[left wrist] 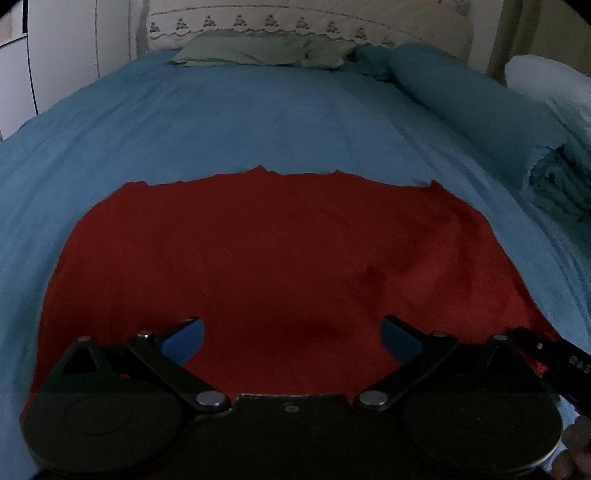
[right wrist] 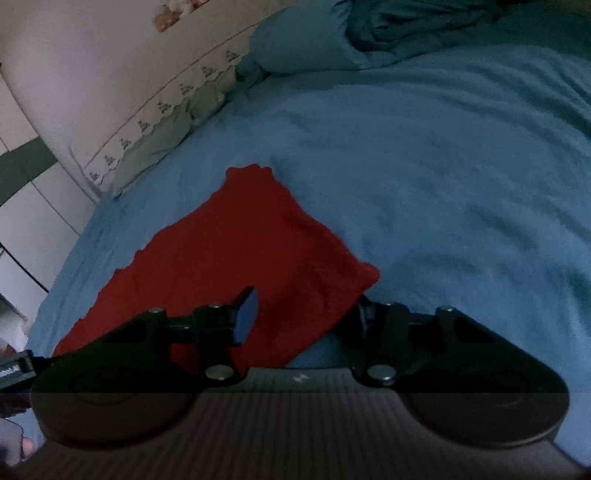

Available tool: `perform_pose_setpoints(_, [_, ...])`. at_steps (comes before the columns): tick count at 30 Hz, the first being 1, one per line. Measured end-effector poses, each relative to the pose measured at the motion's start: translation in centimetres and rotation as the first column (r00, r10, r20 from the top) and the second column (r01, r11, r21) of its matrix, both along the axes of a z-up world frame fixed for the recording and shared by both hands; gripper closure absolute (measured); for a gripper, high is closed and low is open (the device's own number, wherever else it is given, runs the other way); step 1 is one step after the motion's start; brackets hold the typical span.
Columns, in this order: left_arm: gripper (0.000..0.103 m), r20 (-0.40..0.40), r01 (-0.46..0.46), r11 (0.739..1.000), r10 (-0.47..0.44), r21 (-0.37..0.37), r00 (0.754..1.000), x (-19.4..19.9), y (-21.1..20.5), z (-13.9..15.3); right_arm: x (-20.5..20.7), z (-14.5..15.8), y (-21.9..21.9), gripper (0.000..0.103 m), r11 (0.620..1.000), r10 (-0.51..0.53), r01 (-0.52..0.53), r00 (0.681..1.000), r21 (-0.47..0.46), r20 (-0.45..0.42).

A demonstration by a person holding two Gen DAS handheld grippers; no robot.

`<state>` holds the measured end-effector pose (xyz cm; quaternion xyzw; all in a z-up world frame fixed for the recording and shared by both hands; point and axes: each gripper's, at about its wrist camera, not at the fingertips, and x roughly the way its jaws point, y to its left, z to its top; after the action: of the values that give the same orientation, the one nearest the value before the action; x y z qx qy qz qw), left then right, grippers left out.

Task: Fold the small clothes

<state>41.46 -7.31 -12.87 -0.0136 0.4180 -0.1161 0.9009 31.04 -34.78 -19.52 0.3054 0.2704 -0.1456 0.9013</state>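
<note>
Here, a blue bedspread (left wrist: pixel 258 122) covers the bed from edge to edge, with a pale green pillow (left wrist: pixel 258 51) at the head edge under an embroidered white headboard cloth (left wrist: pixel 295 22), and a rolled blue blanket (left wrist: pixel 461 103) along the bed's right edge. A red cloth (left wrist: pixel 277 258) lies flat on the bedspread toward the foot edge, its far hem wavy and its right part lightly creased. The left gripper (left wrist: pixel 291 339) hangs directly over the cloth's near edge with its blue-padded fingers (left wrist: pixel 184 341) spread wide, holding nothing. The right gripper (right wrist: pixel 306 317) sits at the cloth's near right corner (right wrist: pixel 351 284), also spread: that corner lies between the fingers and drapes over the right one, hiding its pad, while the left pad (right wrist: pixel 245 319) stands clear above the fabric.
</note>
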Motion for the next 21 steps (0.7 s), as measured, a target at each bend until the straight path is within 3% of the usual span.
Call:
perform_pose_setpoints(3, [0.0,-0.006,-0.015,1.0,0.015,0.018,1.0,1.4,-0.2,-0.6,0.6,-0.1,0.0,0.039,1.0,-0.008,0.008,1.0,-0.009,0.002])
perform_pose_setpoints(5, [0.001,-0.016,-0.038,0.999,0.039,0.036,0.999,2.8,-0.5,-1.1,1.0,0.0,0.0,0.058,1.0,-0.025,0.024,1.0,-0.018,-0.006])
perform_pose_setpoints(10, [0.0,-0.084,-0.079,0.993,0.086,0.086,0.993,5.8,-1.0,-3.1,1.4,0.7,-0.2,0.076,0.998,-0.056,0.055,0.997,-0.02,-0.047])
perform_pose_setpoints(13, [0.0,-0.094,-0.052,0.989,0.065,0.141,0.993,6.3,-1.8,-3.2,2.0,2.5,0.6,0.078,0.998,-0.037,0.034,0.998,-0.056,-0.051])
perform_pose_setpoints(16, [0.001,-0.129,-0.04,0.994,0.053,0.1,0.99,6.6,-0.5,-2.1,3.2,5.2,1.9,0.079,0.999,-0.007,0.006,1.0,-0.047,-0.018])
perform_pose_setpoints(21, [0.001,-0.024,-0.095,0.99,0.098,0.105,0.995,3.7,6.0,1.1,6.4,11.5,8.6,0.079,0.98,0.161,-0.151,0.985,-0.134,0.069])
